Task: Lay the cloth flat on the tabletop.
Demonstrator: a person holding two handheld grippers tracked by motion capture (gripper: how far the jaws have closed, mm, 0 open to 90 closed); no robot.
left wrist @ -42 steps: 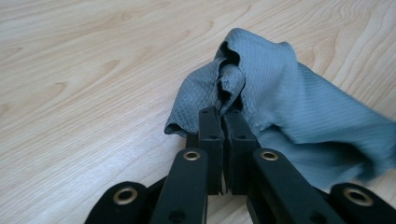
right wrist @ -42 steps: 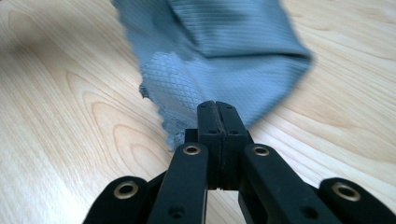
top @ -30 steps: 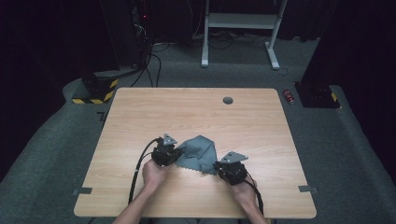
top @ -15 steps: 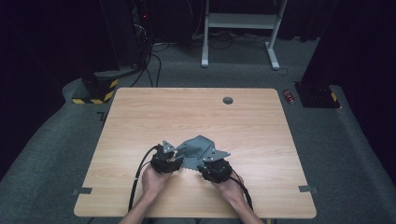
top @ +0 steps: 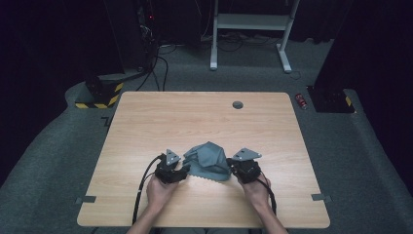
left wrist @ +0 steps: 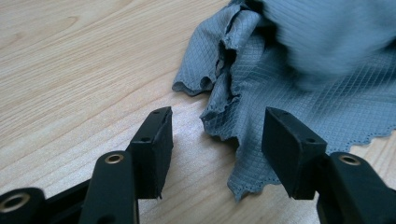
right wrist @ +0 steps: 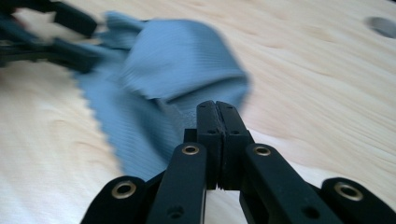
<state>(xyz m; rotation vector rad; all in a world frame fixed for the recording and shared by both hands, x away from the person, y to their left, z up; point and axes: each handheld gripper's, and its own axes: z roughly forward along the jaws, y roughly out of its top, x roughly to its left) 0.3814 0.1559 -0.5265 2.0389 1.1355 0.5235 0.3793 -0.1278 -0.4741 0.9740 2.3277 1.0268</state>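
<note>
Claw, right (right wrist: 217, 109), shut on the near edge of the grey cloth (top: 208, 160) lying crumpled mid-bench (top: 146, 122); left claw (left wrist: 217, 135) just opened, straddling a corner unpinched — folding barely begun, judging by the rumpled heap.

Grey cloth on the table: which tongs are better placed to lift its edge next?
Right, probably. The right tongs are shut against the grey cloth, apparently pinching its near edge. The left tongs stand open, having just been opening, with the scalloped corner between the jaws but unpressed.
</note>
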